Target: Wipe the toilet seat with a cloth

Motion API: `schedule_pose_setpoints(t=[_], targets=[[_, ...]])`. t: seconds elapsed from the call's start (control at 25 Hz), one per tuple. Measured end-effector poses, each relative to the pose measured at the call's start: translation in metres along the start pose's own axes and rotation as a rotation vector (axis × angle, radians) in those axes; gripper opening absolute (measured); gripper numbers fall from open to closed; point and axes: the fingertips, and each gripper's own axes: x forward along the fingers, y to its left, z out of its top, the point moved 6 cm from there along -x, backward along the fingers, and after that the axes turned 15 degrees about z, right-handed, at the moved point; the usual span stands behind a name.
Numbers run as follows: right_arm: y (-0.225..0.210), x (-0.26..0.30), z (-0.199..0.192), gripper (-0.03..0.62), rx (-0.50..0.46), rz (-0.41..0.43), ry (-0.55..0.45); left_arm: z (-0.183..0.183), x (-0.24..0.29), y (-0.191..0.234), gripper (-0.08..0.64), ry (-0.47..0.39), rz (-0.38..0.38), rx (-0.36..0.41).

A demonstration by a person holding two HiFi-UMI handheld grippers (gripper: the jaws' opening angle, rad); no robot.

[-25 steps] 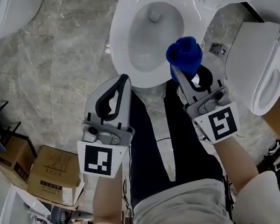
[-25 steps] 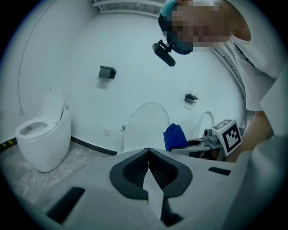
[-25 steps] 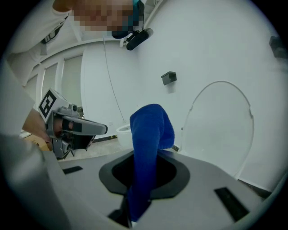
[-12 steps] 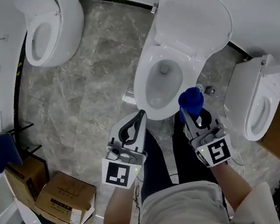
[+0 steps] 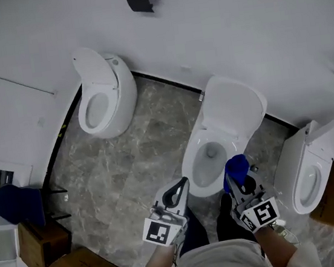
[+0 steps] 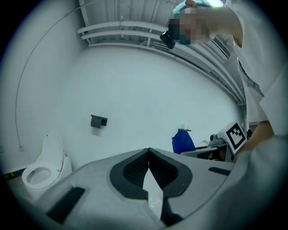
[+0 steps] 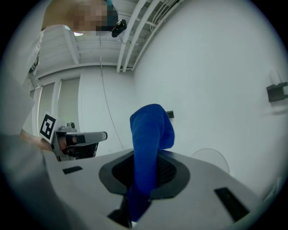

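Right gripper view: right gripper (image 7: 145, 157) with jaws clamped on the blue cloth (image 7: 150, 128), bunched and poking up past them. Soft, light, limp; probably best pinched at a thick fold, as now. Raised clear of the toilet seat (image 5: 193, 170), not touching. Empty, jaws pressed together at the left gripper (image 6: 148, 153).

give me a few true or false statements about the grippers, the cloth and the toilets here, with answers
The right gripper grips the blue cloth. True.
The left gripper holds a brush. False: its jaws are shut on nothing.
The middle toilet has its lid raised. True.
The cloth is pressed on the seat. False: it is held in the air, clear of the seat.
Only one toilet is in view. False: the head view shows three.
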Motion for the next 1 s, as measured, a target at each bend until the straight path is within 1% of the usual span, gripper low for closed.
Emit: schedule_pose_setpoints(t=[0.2, 0.36, 0.44, 0.6, 0.72, 0.8, 1.0], targets=[[0.027, -0.013, 0.035, 0.057, -0.011, 0.027, -0.031, 0.044, -0.02, -0.01, 0.005, -0.076, 0.018, 0.006], [0.045, -0.022, 0.066, 0.057, 0.025, 0.067, -0.08, 0.08, -0.032, -0.02, 0.005, -0.133, 0.002, 0.023], [0.054, -0.027, 0.081, 0.057, 0.019, 0.082, -0.089, 0.093, -0.039, -0.024, 0.005, -0.149, -0.004, 0.025], [0.067, -0.035, 0.098, 0.057, 0.017, 0.102, -0.088, 0.107, -0.056, -0.029, 0.005, -0.161, -0.002, 0.02], [0.066, -0.042, 0.104, 0.057, 0.007, 0.097, -0.076, 0.111, -0.058, -0.033, 0.005, -0.168, 0.009, -0.012], [0.065, -0.043, 0.109, 0.057, -0.007, 0.096, -0.076, 0.115, -0.057, -0.036, 0.005, -0.184, 0.001, -0.023], [0.066, -0.041, 0.12, 0.057, -0.021, 0.108, -0.082, 0.126, -0.056, -0.036, 0.005, -0.191, -0.021, 0.0]])
